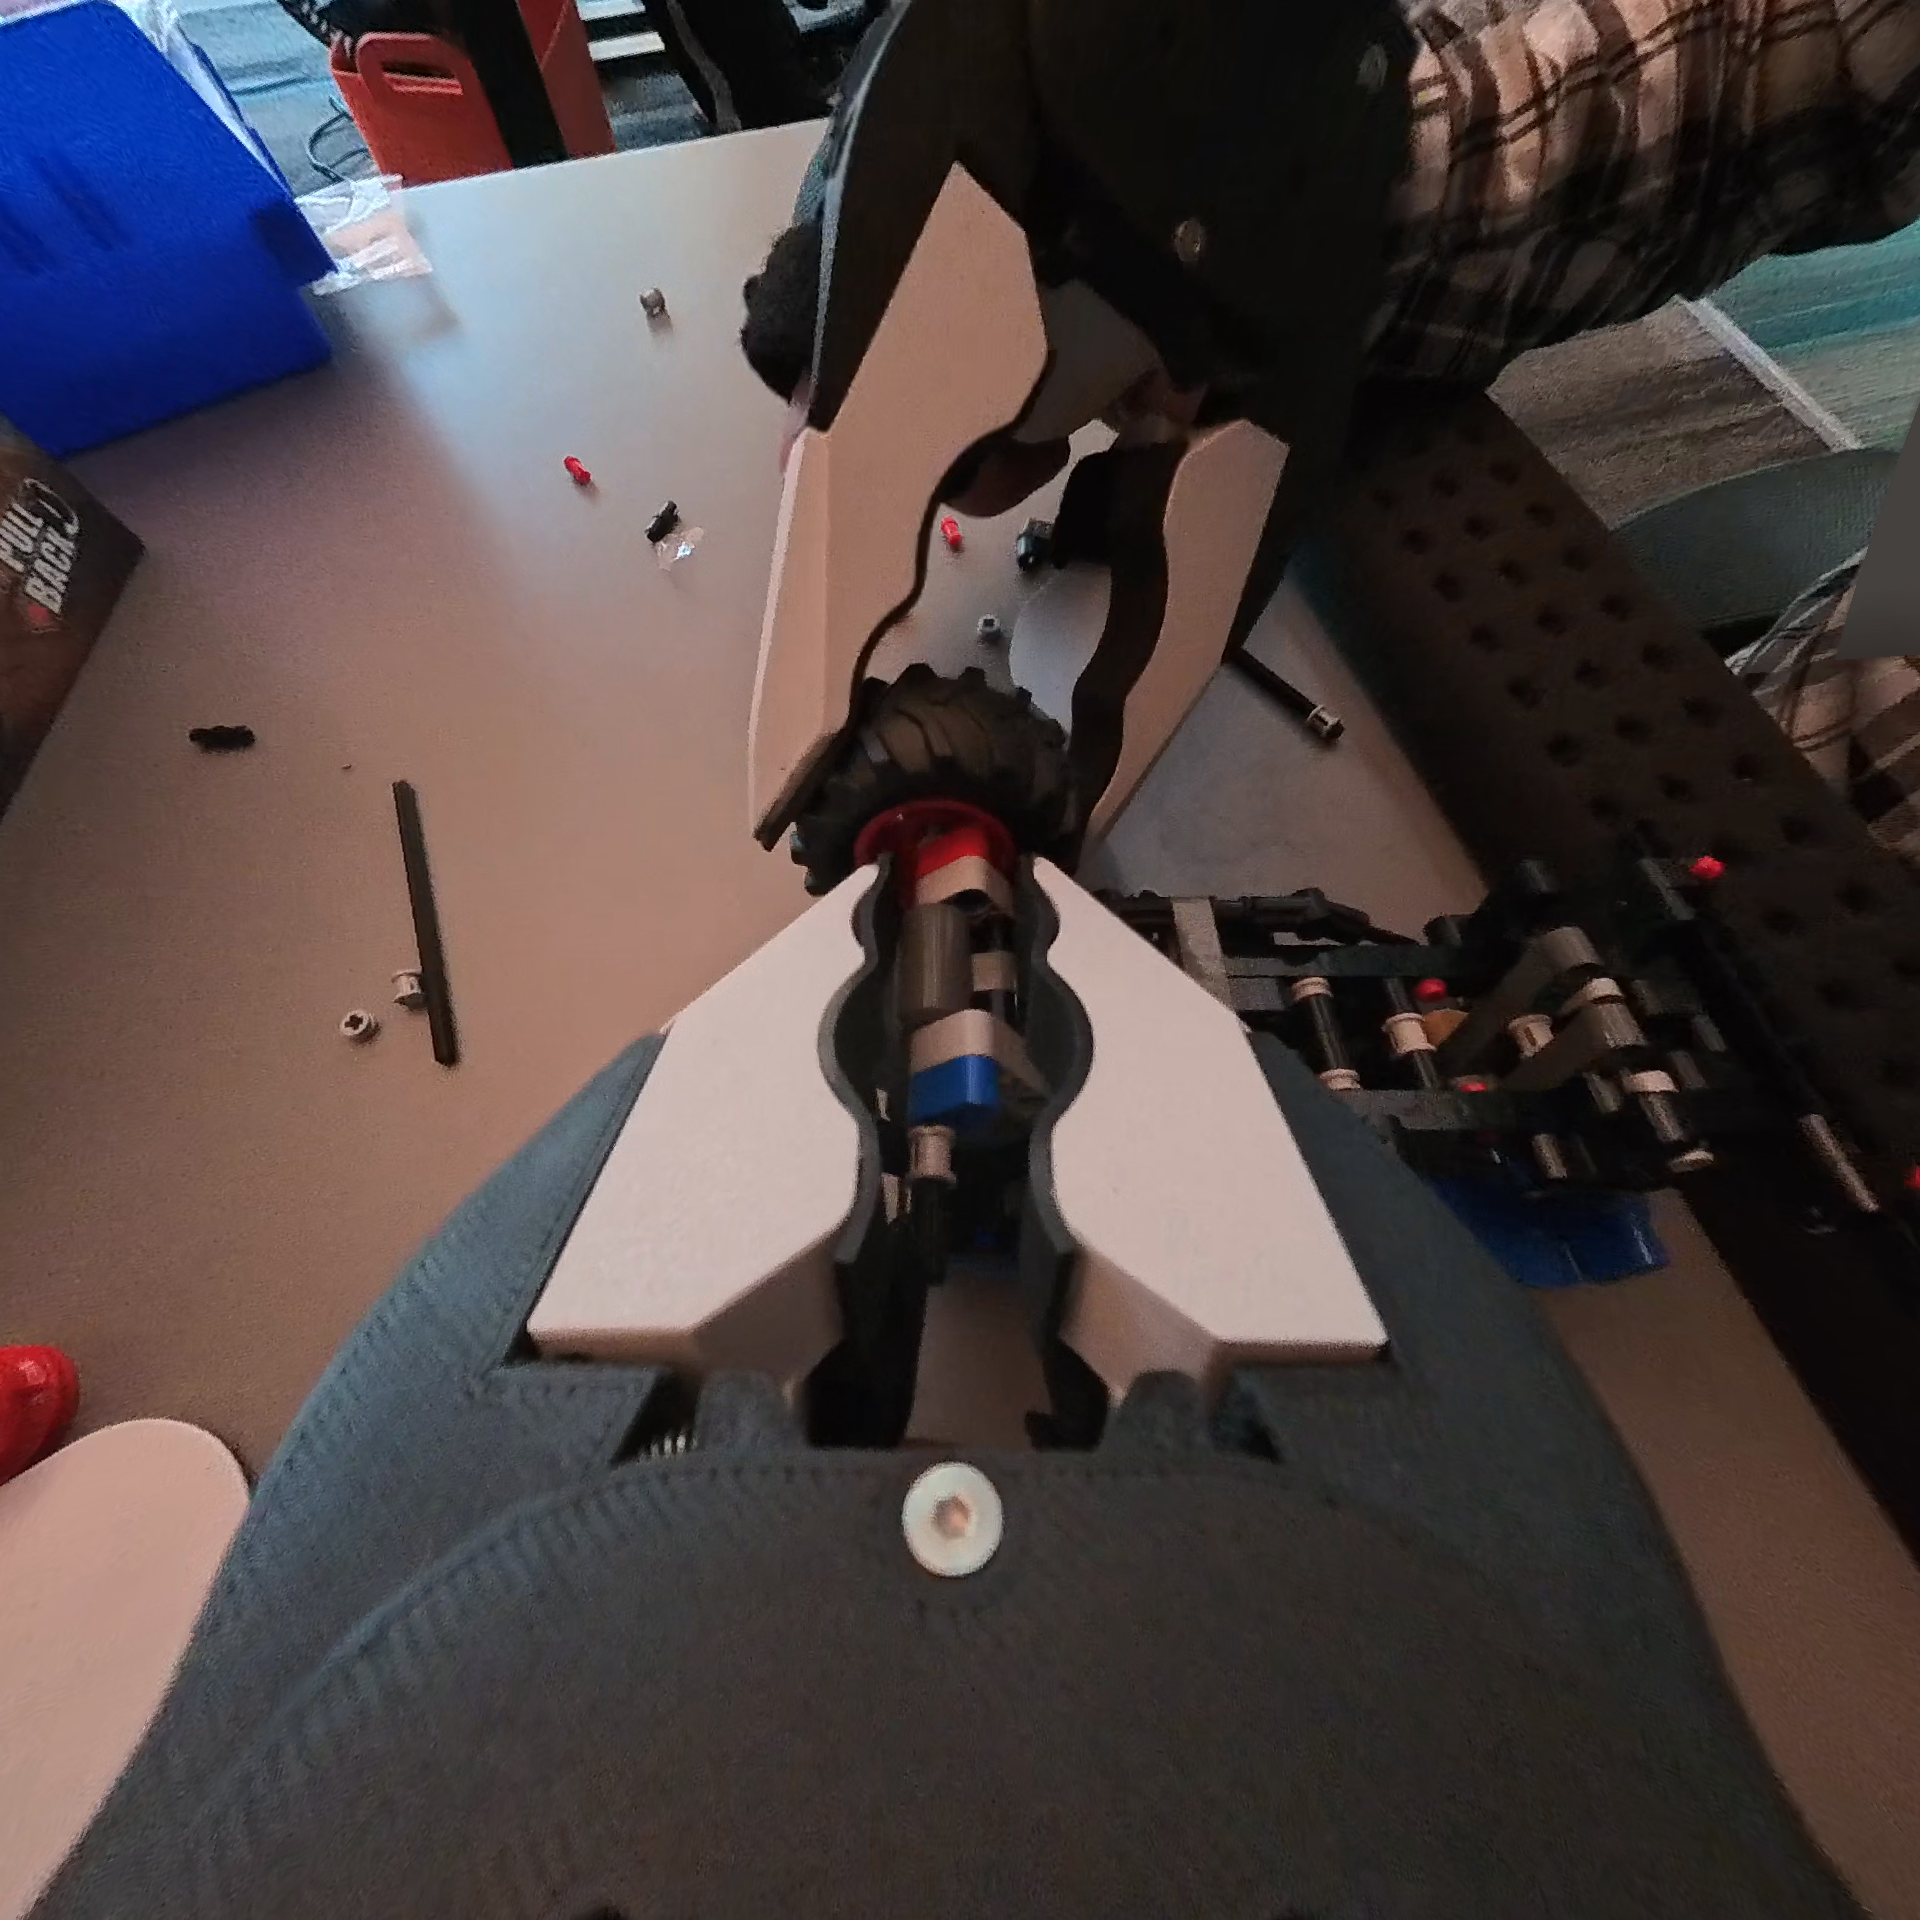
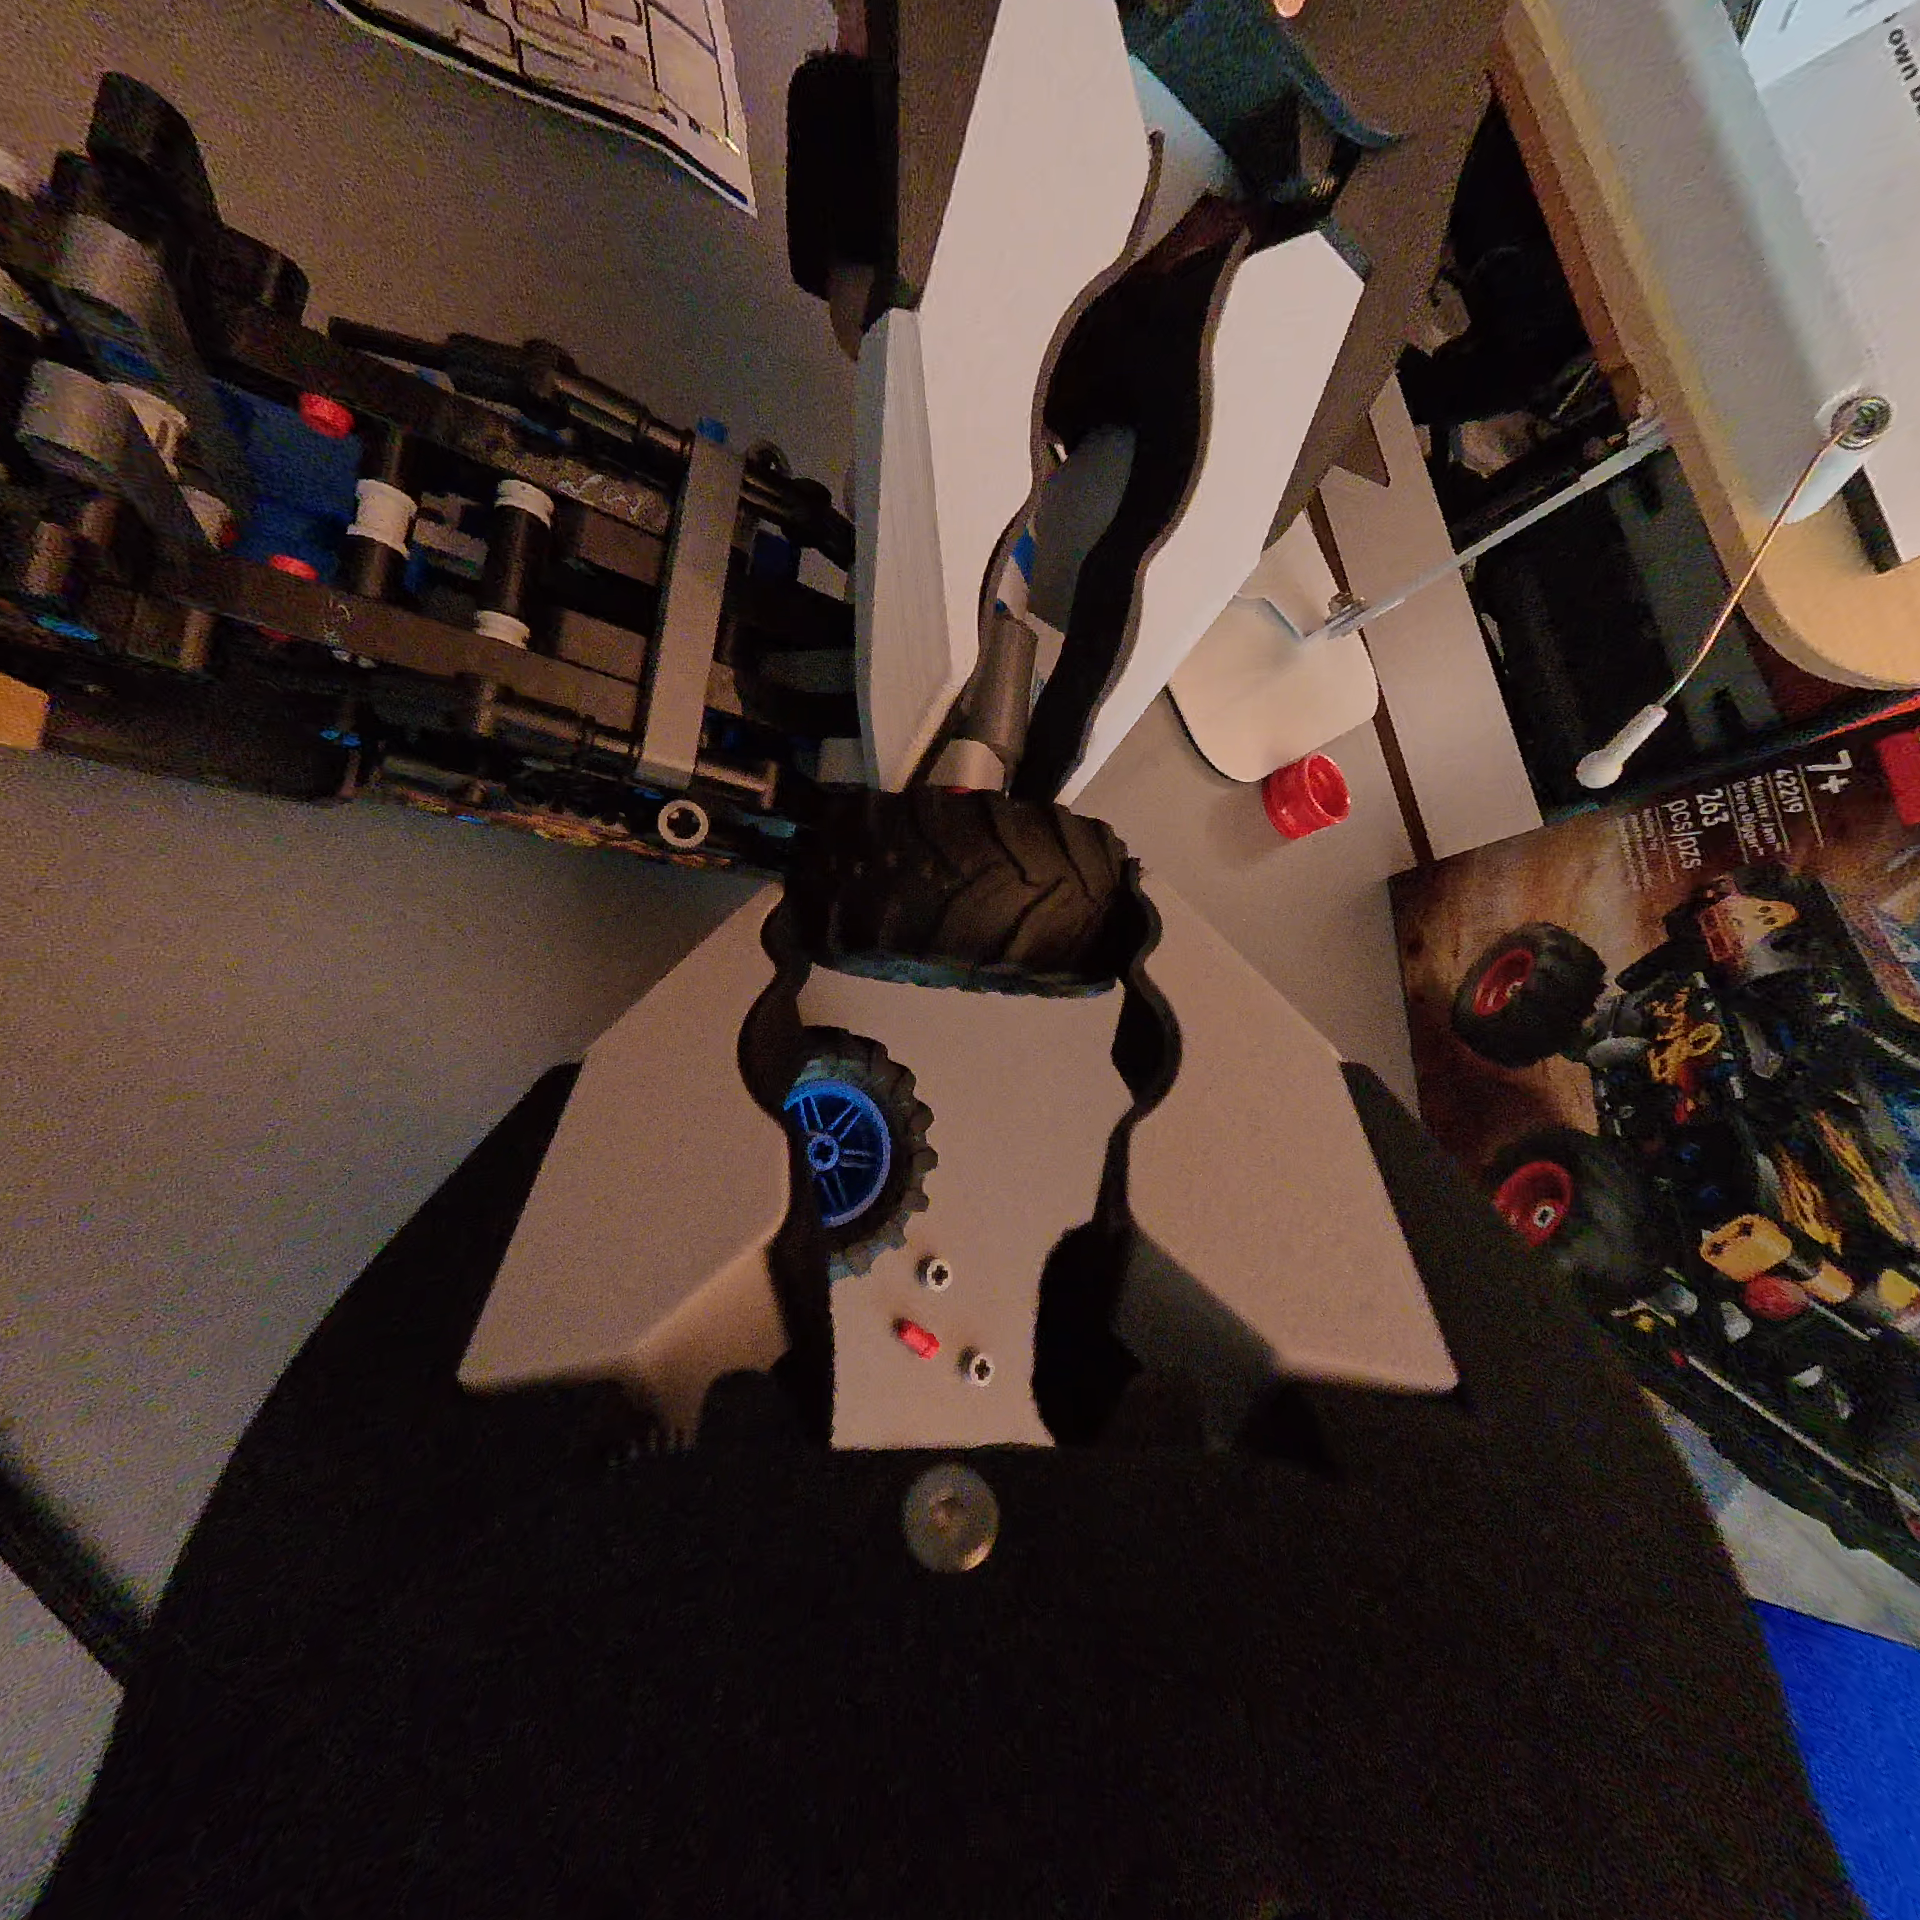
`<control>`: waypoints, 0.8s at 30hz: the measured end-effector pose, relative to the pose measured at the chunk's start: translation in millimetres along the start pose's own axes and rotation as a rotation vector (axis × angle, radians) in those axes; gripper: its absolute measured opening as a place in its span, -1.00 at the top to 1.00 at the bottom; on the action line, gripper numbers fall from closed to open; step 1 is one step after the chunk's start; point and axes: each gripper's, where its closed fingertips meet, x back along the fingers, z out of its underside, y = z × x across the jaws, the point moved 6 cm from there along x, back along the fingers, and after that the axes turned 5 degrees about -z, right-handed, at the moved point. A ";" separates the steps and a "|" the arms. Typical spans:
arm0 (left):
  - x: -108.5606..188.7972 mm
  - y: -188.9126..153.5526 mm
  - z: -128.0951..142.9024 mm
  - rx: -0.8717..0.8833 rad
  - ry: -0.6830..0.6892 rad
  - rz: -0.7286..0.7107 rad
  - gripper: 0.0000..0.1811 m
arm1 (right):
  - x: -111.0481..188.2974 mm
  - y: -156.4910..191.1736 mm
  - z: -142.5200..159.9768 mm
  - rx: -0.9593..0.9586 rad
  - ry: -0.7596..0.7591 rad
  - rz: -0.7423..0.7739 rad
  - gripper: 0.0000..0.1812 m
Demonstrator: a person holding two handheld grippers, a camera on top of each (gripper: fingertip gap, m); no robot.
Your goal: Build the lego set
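Left gripper (image 1: 951, 883) clamped on axle part (image 1: 961, 997), held above table (image 1: 312, 644). Right gripper (image 2: 961, 914) clamped on tyre (image 2: 966, 883). Rubber soft, grippy, light. Best squeezed on tread, pushed straight onto red hub (image 1: 930, 831).

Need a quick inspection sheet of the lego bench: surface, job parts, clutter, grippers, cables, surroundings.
Surface: grey table, loose small parts scattered on it.
Job's things: black tyre on a red rim, meeting the end of a grey and blue axle assembly; black chassis lying on the table; blue-rimmed wheel; spare red rim; long black axle.
Clutter: red pins, grey bushes, clear bag, set box, instruction sheet.
Grippers: left hand-held gripper shut on the axle assembly; right hand-held gripper shut on the tyre.
Cables: nothing seen.
Surroundings: blue bin, red container, black perforated board.
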 end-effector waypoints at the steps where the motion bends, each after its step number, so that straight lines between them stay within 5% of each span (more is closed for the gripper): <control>1: 0.2 0.1 0.3 0.007 -0.001 0.003 0.75 | 0.1 -0.1 -0.8 0.009 0.011 0.004 0.36; 15: -1.2 -4.7 4.7 0.046 -0.093 0.087 0.76 | 7.6 3.2 12.2 -0.218 -0.154 -0.185 0.38; 24: -2.0 -5.1 4.8 0.058 -0.106 0.107 0.77 | 12.9 9.0 14.0 -0.117 -0.112 -0.107 0.37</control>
